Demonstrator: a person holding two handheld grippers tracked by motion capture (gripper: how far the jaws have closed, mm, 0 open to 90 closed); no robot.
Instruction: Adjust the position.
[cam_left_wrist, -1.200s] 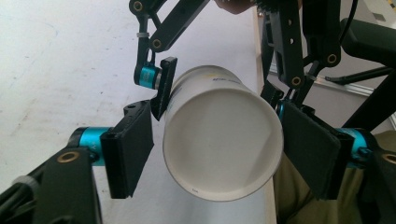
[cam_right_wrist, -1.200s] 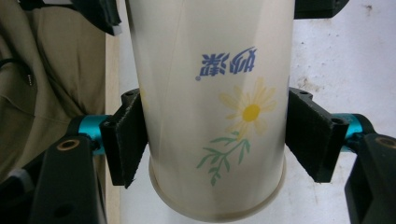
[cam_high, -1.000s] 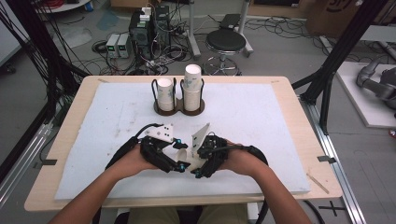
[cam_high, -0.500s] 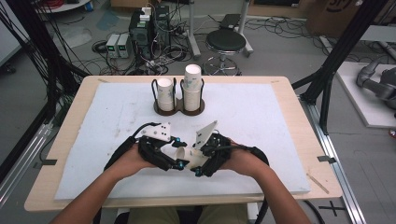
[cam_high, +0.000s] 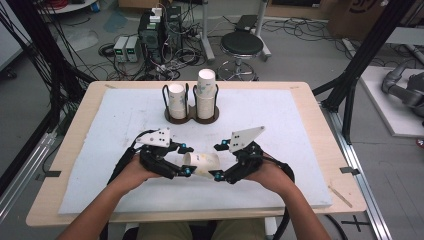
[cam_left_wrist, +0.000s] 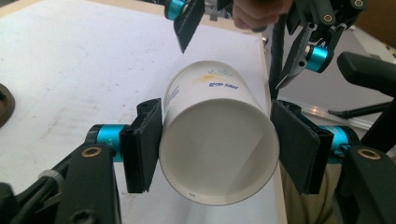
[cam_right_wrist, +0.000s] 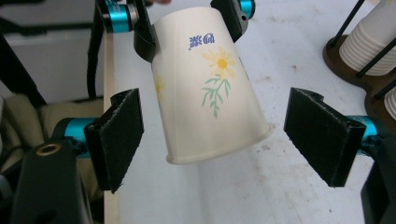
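A white paper cup (cam_high: 202, 164) with a yellow flower print lies on its side just above the white mat, between my two grippers. My left gripper (cam_high: 186, 160) is shut on it near the rim. In the left gripper view the pads (cam_left_wrist: 144, 144) press both sides of the cup (cam_left_wrist: 219, 154), whose mouth faces the camera. My right gripper (cam_high: 219, 161) stands open at the cup's base end. In the right gripper view the cup (cam_right_wrist: 210, 88) sits between the right gripper (cam_right_wrist: 219, 144) jaws with a gap on each side.
A dark two-post cup holder (cam_high: 192, 119) stands at the back middle of the mat with a short stack of cups (cam_high: 176, 100) and a taller stack (cam_high: 206, 92). The white mat (cam_high: 300, 125) covers most of the wooden table. Stool and cables lie beyond.
My right gripper has drawn away to the right from the left one, so more of the cup shows between them. The left hand has stayed in place with the cup.
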